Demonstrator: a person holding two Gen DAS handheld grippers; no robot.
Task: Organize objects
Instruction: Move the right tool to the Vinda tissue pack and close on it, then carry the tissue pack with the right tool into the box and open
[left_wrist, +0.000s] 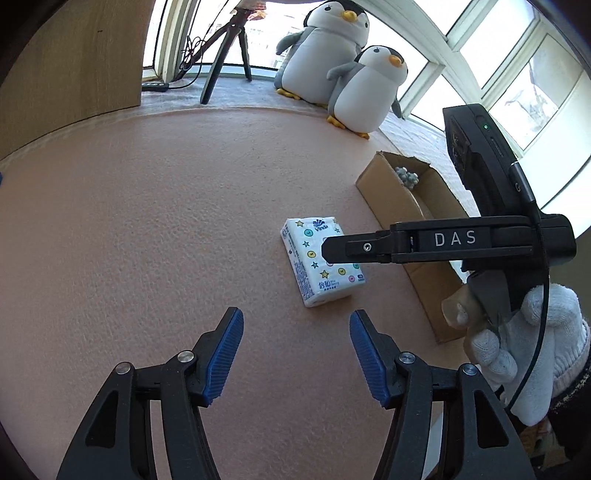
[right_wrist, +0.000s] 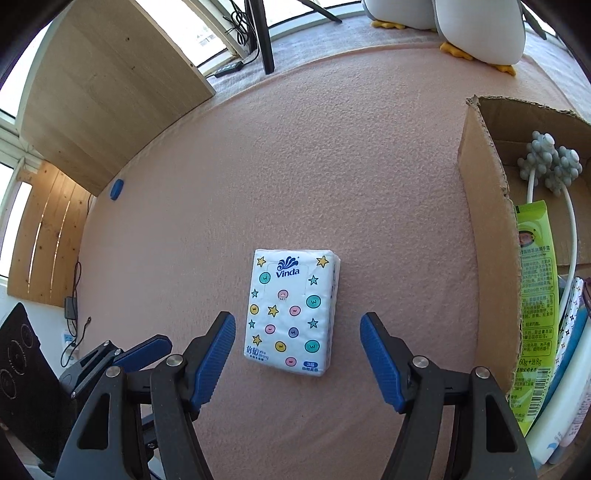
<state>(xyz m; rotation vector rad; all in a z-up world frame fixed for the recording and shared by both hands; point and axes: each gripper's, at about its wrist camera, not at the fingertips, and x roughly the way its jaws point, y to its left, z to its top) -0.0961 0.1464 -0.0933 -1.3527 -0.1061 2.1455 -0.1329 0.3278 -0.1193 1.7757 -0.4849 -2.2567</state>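
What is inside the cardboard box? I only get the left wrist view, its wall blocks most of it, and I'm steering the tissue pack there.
Observer: A green tube leans inside the cardboard box.
Operator: Anything else?
Observer: Two grey knobbly heads on white stems at the far end.
Operator: Is the right gripper lined up on the tissue pack?
Observer: Its jaws are open, the tissue pack between the right gripper fingertips, untouched.

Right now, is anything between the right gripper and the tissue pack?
Nothing visible. The right gripper is open, its fingers either side of the tissue pack, which lies flat on the bare mat. The box stands off to the right, clear of it.
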